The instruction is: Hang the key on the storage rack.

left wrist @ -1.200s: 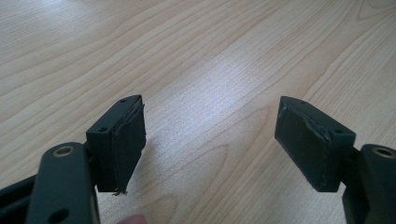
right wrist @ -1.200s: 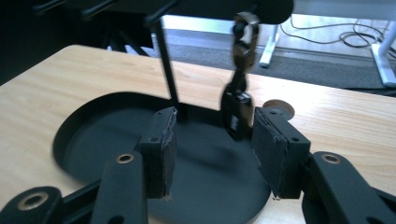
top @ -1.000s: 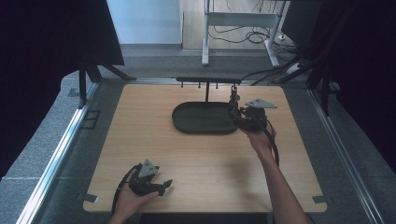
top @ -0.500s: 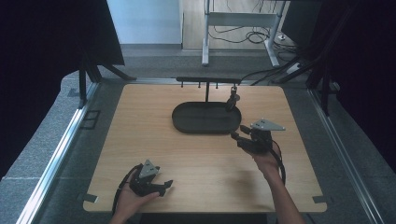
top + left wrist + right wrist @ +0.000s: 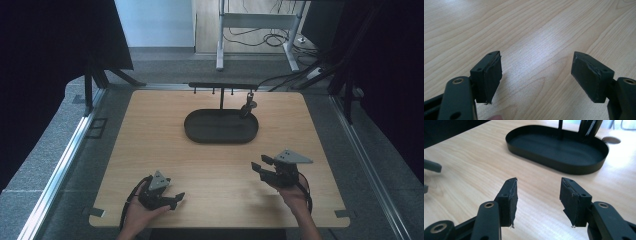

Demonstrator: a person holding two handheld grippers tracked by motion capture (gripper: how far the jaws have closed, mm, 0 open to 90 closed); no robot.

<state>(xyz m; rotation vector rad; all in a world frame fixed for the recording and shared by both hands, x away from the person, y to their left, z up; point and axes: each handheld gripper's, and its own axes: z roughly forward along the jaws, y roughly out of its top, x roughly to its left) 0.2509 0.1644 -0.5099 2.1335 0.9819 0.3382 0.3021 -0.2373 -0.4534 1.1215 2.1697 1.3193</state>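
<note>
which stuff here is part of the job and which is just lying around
Likely in the job (judged from the layout):
- black oval tray
- hook rack rising from it
- small dark item hanging from the rack
- left hand-held gripper, right hand-held gripper, both open

Just lying about:
- cables on the floor
- metal stand behind the table

Soft daylight, dark surrounds, slight blur

Small dark thing (image 5: 248, 107) hanging from the rack bar (image 5: 222, 86) at top middle of the high view, too small to tell, rack post and hanging thing cut off at the right gripper view's top edge, blurry dark shape (image 5: 431, 166) at its left edge, both forearms cut off at the high view's bottom.
</note>
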